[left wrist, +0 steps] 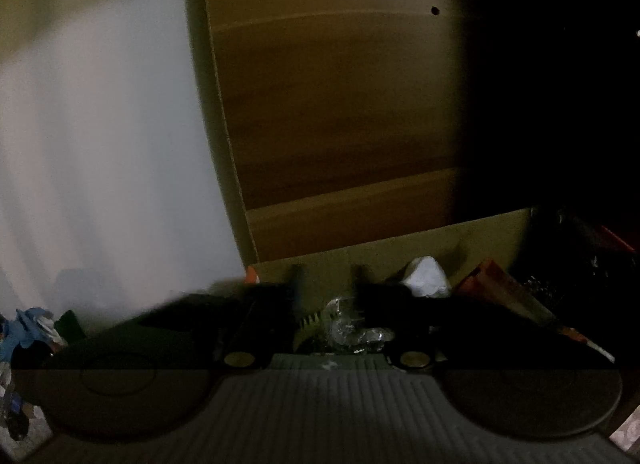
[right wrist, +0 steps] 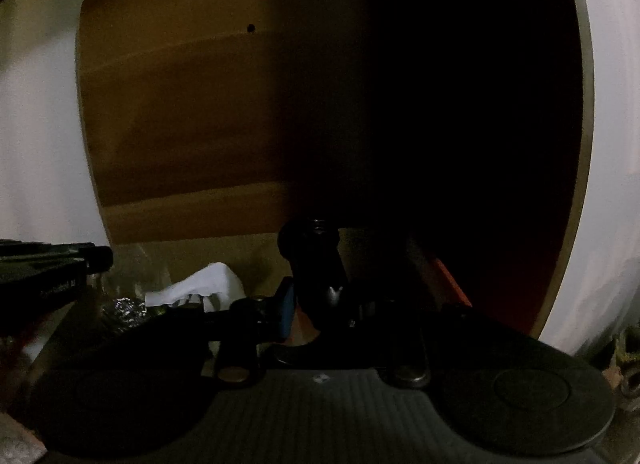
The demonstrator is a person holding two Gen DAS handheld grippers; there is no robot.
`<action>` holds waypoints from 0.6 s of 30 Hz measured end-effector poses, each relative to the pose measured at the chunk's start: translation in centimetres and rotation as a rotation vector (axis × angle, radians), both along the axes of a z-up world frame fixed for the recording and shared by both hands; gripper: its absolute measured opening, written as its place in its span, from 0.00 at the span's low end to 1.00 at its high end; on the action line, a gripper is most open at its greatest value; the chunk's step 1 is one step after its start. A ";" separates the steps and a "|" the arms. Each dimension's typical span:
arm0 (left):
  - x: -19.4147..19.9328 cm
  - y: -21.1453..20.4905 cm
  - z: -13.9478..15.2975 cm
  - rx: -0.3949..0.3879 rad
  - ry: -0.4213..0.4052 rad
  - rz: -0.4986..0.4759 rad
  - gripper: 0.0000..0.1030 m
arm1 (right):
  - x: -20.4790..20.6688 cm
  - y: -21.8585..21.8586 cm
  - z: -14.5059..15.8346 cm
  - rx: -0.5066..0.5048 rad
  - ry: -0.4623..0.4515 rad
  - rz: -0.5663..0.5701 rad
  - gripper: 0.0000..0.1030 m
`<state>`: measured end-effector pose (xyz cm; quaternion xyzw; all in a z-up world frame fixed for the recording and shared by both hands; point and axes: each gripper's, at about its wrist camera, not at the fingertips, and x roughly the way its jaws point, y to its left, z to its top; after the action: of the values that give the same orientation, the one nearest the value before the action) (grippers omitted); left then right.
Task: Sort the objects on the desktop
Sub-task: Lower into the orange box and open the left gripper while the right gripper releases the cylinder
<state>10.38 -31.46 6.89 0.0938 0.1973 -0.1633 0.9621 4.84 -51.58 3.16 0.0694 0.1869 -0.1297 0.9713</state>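
From the left wrist camera the scene is dim. The left gripper [left wrist: 325,284] points into an open cardboard box [left wrist: 400,240], its two dark fingers [left wrist: 298,280] standing apart with nothing pressed between them. Just below the gap, on the box floor, lies a crumpled piece of clear plastic wrap [left wrist: 352,328] with a small yellowish comb-like piece at its left edge. To the right of the fingers sits a crumpled white paper [left wrist: 426,278], and further right an orange-red carton [left wrist: 500,288] leans at a slant. The box's tall brown flap [left wrist: 332,103] rises behind all this, with a small round hole near its top. A pale wall [left wrist: 100,123] fills the left side, and at the lower left corner there is a bundle of blue cloth [left wrist: 28,328] outside the box.

From the right wrist camera the right gripper [right wrist: 320,300] is set narrow, and a dark bottle-shaped object [right wrist: 316,260] stands upright between its fingers (one blue pad [right wrist: 287,310] shows on the left finger). The pads seem to be pressing on it, though the shadow here is too deep to be sure of the contact on the right side. Left of the dark object lies the same white paper [right wrist: 208,284], and left of that a crinkled bit of foil or plastic wrap [right wrist: 124,310]. The other gripper's black fingers [right wrist: 60,264] reach in from the left edge. The orange-red carton [right wrist: 448,284] shows to the right, and the brown flap [right wrist: 180,103] stands behind.
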 end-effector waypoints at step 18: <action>-1.9 2.0 1.6 -0.032 -0.059 0.009 0.79 | -0.6 1.3 0.9 -0.010 -0.063 0.006 0.63</action>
<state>8.46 -29.41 8.49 0.0820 0.1668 -0.1592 0.9696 4.27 -50.29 4.06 0.0682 0.1555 -0.1256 0.9774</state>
